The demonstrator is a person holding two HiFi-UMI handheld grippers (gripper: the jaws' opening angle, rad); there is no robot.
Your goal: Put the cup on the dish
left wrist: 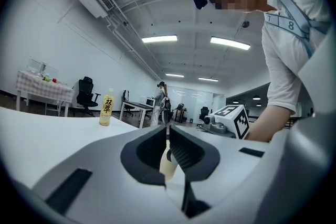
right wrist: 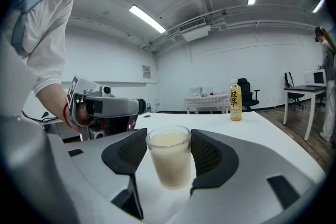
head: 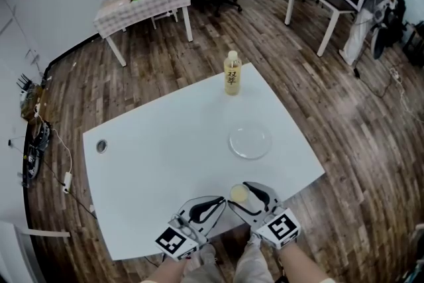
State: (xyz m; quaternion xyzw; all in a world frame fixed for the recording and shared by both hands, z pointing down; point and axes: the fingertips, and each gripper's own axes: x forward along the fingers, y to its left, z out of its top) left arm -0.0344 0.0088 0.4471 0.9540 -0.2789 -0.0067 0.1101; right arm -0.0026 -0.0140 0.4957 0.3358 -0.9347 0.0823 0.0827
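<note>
The right tool (head: 242, 195) is clamped on the cup (head: 238, 193), one dark pad against each side of the clear wall just below the rim. The cup stands upright and is nearly full of a pale, milky liquid. It is at the near edge of the white surface (head: 165, 162), right of the middle; whether its base touches the surface I cannot tell. The left tool (head: 220, 201) is just beside it, jaws drawn together to a thin slit with nothing gripped. The clear dish (head: 250, 141) lies empty farther in, towards the right edge, apart from the cup. A yellow bottle (head: 232, 73) stands by the far edge.
</note>
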